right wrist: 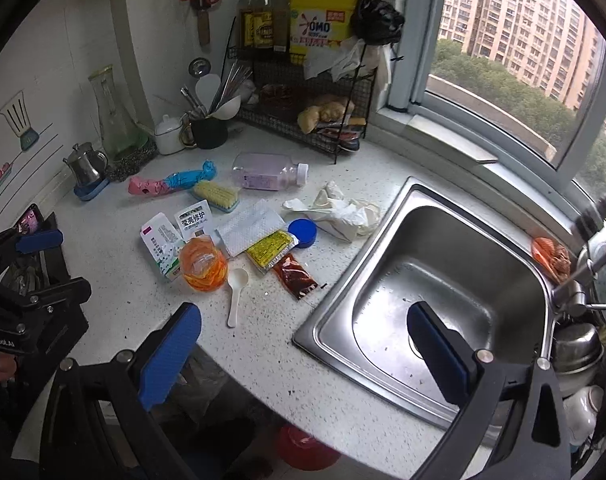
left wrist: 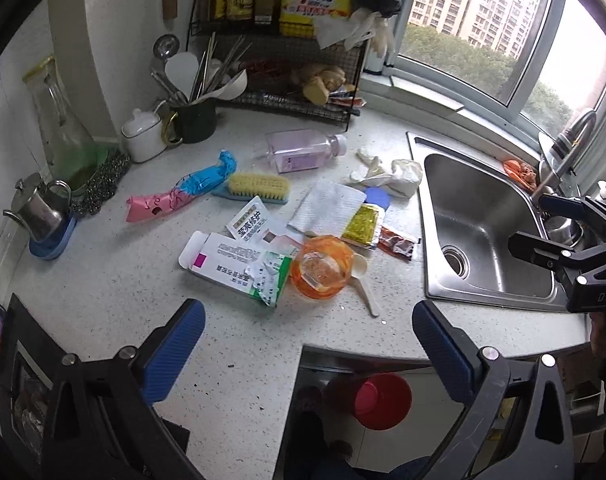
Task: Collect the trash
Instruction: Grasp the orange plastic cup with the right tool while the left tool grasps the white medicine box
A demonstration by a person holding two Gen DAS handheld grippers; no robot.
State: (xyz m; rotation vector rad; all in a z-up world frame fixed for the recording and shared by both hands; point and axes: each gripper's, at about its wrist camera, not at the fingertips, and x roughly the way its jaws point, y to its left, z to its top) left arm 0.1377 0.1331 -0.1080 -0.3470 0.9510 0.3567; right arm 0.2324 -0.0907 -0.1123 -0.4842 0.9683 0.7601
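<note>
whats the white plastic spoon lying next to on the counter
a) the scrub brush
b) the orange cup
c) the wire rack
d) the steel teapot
b: the white plastic spoon lies on the counter just right of the orange cup, its bowl near the cup's base; both grippers hover open and empty.

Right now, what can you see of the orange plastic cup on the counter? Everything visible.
The orange plastic cup is see-through orange with a clear crumpled film or lid inside its mouth. It looks thin and slightly dented. It sits on the speckled countertop among the litter, mouth towards the cameras; upright or tipped, I cannot tell. It rests against the torn green-and-white carton on its left; the white plastic spoon lies close on its right. Neither gripper touches it.
</note>
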